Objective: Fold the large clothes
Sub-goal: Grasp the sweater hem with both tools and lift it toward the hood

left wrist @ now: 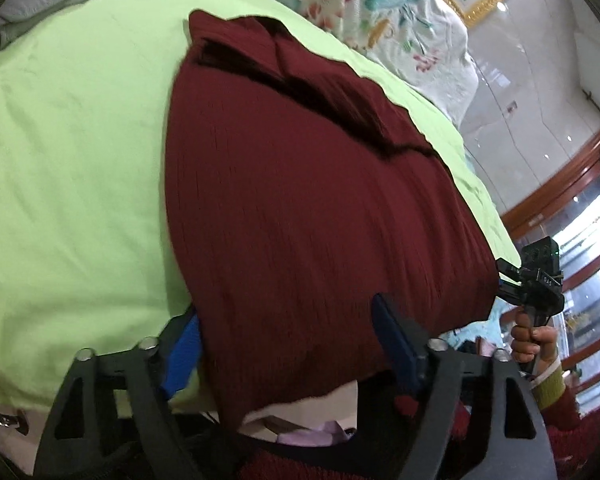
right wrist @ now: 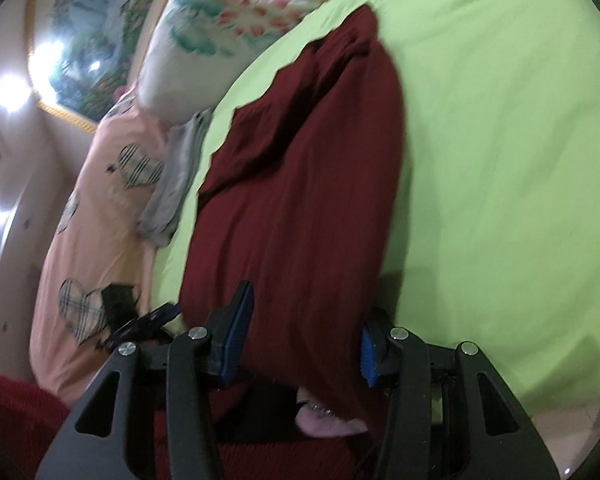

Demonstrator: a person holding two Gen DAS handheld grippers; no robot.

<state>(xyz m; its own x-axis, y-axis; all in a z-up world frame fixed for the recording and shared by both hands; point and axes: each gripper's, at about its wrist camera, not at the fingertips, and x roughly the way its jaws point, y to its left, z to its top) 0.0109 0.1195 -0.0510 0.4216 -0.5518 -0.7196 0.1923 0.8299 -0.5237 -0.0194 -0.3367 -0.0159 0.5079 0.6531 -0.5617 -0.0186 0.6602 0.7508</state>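
Both tongs, left [left wrist: 288, 344] and right [right wrist: 304, 340], apart astride maroon garment [left wrist: 320, 208] hem on bed [left wrist: 72, 152]; clamp evenly, lift together.

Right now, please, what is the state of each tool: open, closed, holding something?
Left tool: open, fingers either side of the garment edge.
Right tool: open, garment between its fingers, not clamped.
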